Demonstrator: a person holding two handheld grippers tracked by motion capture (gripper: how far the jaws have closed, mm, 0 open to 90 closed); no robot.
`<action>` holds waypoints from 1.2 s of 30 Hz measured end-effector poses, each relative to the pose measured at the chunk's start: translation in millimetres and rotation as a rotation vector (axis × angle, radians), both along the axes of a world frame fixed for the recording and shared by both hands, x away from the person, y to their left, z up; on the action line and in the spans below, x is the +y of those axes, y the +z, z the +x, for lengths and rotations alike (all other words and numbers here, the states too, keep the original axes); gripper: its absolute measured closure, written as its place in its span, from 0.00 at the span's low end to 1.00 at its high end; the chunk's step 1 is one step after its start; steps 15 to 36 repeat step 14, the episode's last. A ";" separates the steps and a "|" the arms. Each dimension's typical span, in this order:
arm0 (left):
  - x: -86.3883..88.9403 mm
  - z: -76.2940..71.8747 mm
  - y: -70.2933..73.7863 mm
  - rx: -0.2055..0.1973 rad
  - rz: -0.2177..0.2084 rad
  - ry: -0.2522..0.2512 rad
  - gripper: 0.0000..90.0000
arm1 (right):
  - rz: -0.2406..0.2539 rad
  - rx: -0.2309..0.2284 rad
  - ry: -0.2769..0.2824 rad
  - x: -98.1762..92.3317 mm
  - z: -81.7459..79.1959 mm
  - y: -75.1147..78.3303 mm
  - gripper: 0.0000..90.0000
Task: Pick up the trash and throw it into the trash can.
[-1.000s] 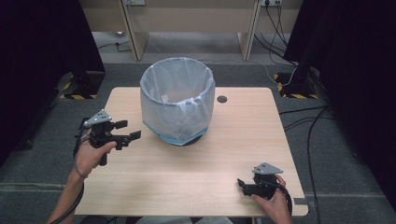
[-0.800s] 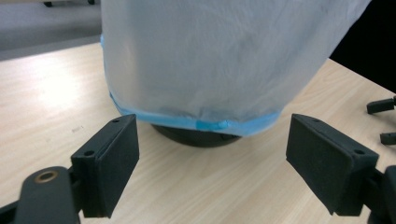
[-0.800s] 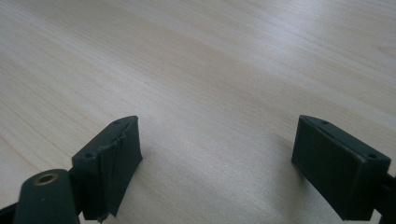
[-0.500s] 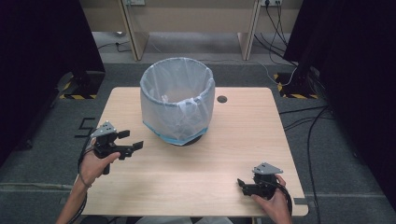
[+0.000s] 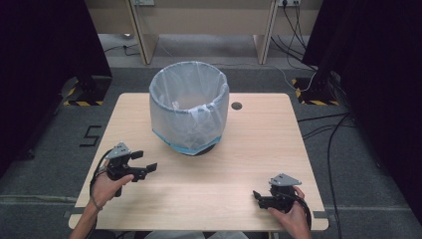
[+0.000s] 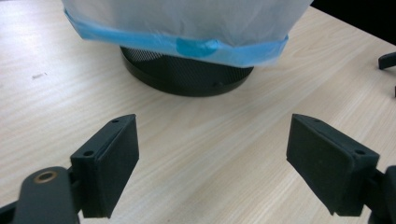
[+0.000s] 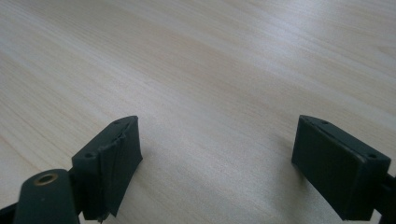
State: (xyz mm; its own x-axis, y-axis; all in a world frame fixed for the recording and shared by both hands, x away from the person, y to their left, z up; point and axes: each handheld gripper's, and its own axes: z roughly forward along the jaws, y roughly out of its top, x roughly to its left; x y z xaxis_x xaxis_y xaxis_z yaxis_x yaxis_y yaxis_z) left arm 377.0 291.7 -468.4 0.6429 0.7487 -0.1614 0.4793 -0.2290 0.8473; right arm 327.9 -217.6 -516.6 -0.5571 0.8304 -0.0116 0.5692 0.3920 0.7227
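A black mesh bin [image 5: 189, 107] lined with a translucent white bag stands at the back middle of the wooden table [image 5: 249, 149]. The bag's blue hem [image 6: 187, 44] hangs just above the bin's black base [image 6: 187, 79]. My left gripper [image 5: 143, 163] sits at the front left of the table, open, jaws pointing toward the bin with nothing between them. In the left gripper view its jaws [image 6: 212, 163] stand wide apart over bare wood. My right gripper [image 5: 259, 196] rests at the front right, open and holding nothing; the right gripper view shows only wood between its jaws [image 7: 217, 168].
A small dark round hole [image 5: 236, 105] marks the table right of the bin. Cables [image 5: 318, 124] run over the grey floor to the right. Dark curtains flank both sides, and wooden furniture legs [image 5: 142, 30] stand behind the table.
My left gripper has drawn back toward the front left edge of the table, away from the bin. The right gripper has stayed put.
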 end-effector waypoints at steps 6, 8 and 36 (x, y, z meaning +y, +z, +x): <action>-5.0 -2.6 -13.7 0.021 0.019 -0.012 0.18 | 0.000 0.000 0.000 0.0 0.0 0.0 0.17; -6.0 -3.2 -17.6 0.031 0.025 -0.012 0.18 | 0.001 0.000 0.000 0.0 0.0 0.0 0.17; -7.5 -3.9 -28.8 0.055 0.036 -0.008 0.18 | 0.000 0.000 0.000 0.0 0.0 0.0 0.17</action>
